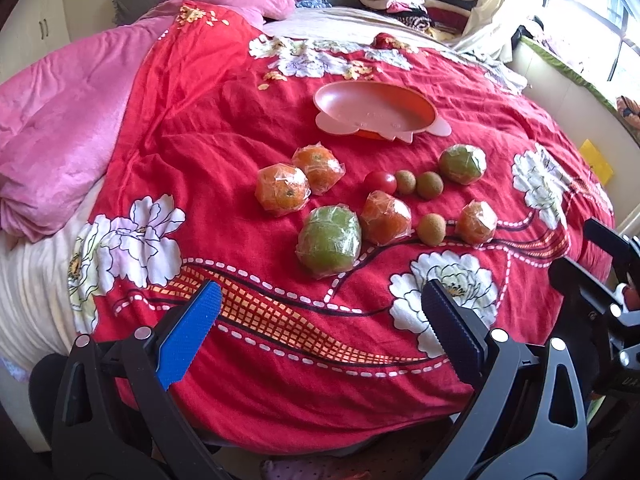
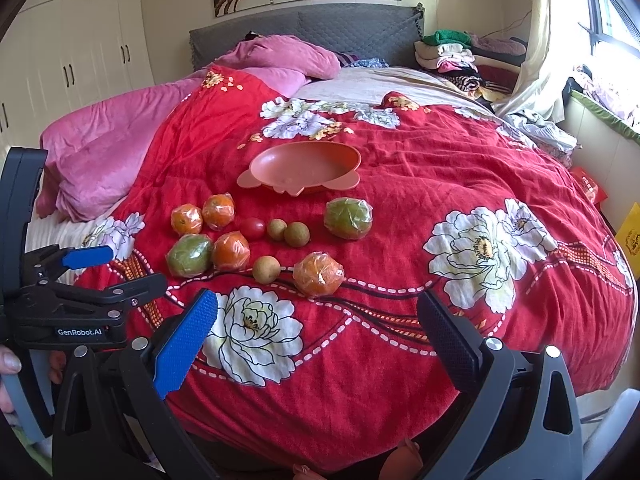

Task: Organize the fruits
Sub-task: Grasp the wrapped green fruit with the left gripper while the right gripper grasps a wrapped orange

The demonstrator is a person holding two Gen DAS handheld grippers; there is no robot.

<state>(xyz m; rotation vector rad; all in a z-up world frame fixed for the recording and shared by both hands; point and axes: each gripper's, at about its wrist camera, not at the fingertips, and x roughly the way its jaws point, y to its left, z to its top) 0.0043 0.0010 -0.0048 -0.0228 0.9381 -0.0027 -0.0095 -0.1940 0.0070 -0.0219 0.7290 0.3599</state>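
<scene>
An empty salmon-pink bowl [image 1: 374, 106] [image 2: 304, 166] sits on the red flowered bedspread. In front of it lie several plastic-wrapped oranges [image 1: 282, 189] [image 2: 319, 274], two wrapped green fruits [image 1: 329, 240] [image 2: 348, 218], a small red tomato [image 1: 380, 182] [image 2: 253, 228] and three small brown round fruits [image 1: 431, 229] [image 2: 266, 269]. My left gripper [image 1: 320, 314] hangs open near the bed's front edge, short of the big green fruit, nothing between its fingers. My right gripper [image 2: 318, 320] is open too, just short of the nearest wrapped orange. The left gripper [image 2: 86, 258] also shows at the left in the right wrist view.
A pink blanket [image 2: 108, 152] lies bunched at the left of the bed. Folded clothes [image 2: 452, 56] pile up at the far right by the grey headboard. White wardrobes [image 2: 76, 52] stand left; a window ledge [image 2: 600, 120] runs along the right. A hand [image 2: 8, 364] holds the left gripper's handle.
</scene>
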